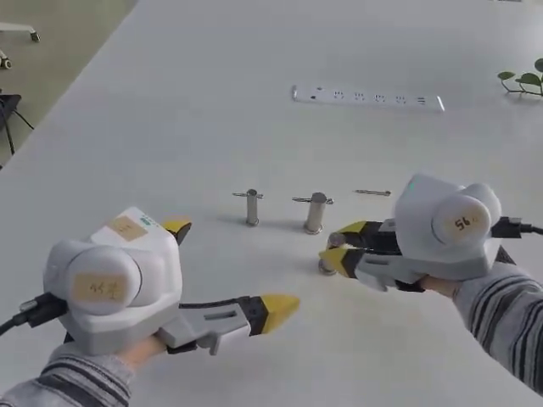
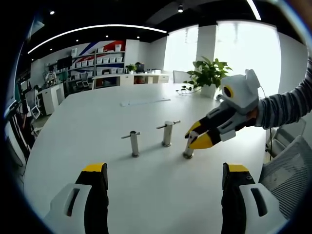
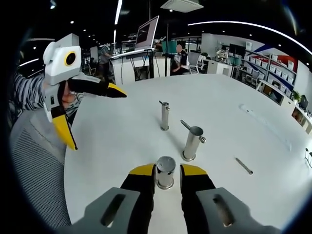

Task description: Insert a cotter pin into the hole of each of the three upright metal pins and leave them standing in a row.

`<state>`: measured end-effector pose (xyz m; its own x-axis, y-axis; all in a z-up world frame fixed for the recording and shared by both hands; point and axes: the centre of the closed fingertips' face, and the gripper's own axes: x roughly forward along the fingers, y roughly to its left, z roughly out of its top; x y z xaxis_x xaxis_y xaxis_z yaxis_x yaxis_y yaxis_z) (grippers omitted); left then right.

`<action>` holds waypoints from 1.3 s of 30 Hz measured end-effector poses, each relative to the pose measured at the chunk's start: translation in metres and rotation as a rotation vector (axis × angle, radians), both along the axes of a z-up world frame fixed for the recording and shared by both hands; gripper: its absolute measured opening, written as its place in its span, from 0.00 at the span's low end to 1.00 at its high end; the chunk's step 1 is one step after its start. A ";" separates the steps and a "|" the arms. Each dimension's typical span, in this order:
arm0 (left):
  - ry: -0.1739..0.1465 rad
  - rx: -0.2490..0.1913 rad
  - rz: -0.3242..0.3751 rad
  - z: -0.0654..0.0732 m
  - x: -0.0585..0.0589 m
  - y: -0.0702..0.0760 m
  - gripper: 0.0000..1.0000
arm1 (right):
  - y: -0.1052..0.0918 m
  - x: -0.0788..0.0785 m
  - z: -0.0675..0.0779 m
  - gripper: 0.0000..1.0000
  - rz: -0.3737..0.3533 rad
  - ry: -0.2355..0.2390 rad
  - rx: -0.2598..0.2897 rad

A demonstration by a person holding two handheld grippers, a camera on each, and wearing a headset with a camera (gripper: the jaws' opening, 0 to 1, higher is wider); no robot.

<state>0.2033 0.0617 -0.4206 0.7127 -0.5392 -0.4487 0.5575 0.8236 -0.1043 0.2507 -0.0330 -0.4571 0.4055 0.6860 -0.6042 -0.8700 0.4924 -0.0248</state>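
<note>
Reaching over the white table (image 1: 254, 85), I have both forearms out low in front of me, striped sleeves at the wrists. My left hand holds the left gripper (image 1: 231, 265) near my body. It is rolled onto its side, its jaws spread wide with nothing between them. In the left gripper view, they frame the row of pins from a distance (image 2: 165, 170). My right hand holds the right gripper (image 1: 344, 243) further forward and pointing left, its jaws drawn narrow. In the right gripper view, the yellow tips sit tight on either side of the near pin (image 3: 165, 171), gripping it by its upper part. The near pin's base rests on the table. A power strip (image 1: 366, 97) lies well beyond, towards the far edge.

Just beyond the right gripper's tips stands the middle pin (image 1: 316, 212), upright. The left pin (image 1: 252, 208) stands apart to its left, also upright. The middle pin's cotter pin (image 1: 312, 200) and the left pin's cotter pin (image 1: 248, 194) each pass crosswise through the top. A loose cotter pin (image 1: 373, 192) lies flat on the table, right of the middle pin and just beyond my right gripper.
</note>
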 end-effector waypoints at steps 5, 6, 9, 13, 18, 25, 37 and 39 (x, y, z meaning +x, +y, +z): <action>0.000 0.001 0.002 0.000 0.000 0.001 0.97 | -0.011 0.001 0.004 0.21 -0.004 0.010 -0.002; 0.000 0.001 0.003 0.000 0.000 0.001 0.97 | -0.013 0.001 0.005 0.22 -0.006 0.016 -0.002; 0.000 0.002 0.005 0.000 0.001 0.000 0.97 | -0.022 0.001 0.008 0.25 -0.012 0.043 -0.018; 0.003 0.003 0.009 0.000 0.002 0.000 0.98 | -0.033 0.003 0.012 0.25 -0.013 0.059 -0.033; 0.004 0.007 0.009 -0.001 0.003 0.000 0.98 | -0.048 0.012 0.016 0.25 -0.003 0.061 -0.079; 0.002 0.011 0.006 0.000 0.006 0.000 0.98 | -0.064 0.035 0.022 0.24 0.028 0.055 -0.161; 0.009 0.009 0.009 -0.004 0.010 0.003 0.96 | -0.077 0.073 0.014 0.20 0.089 0.065 -0.277; 0.010 0.010 0.010 -0.005 0.010 0.004 0.96 | -0.078 0.078 0.012 0.19 0.092 0.067 -0.287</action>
<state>0.2135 0.0653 -0.4255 0.7133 -0.5276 -0.4614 0.5482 0.8301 -0.1016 0.3289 -0.1112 -0.4451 0.3023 0.5152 -0.8020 -0.9151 0.3923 -0.0929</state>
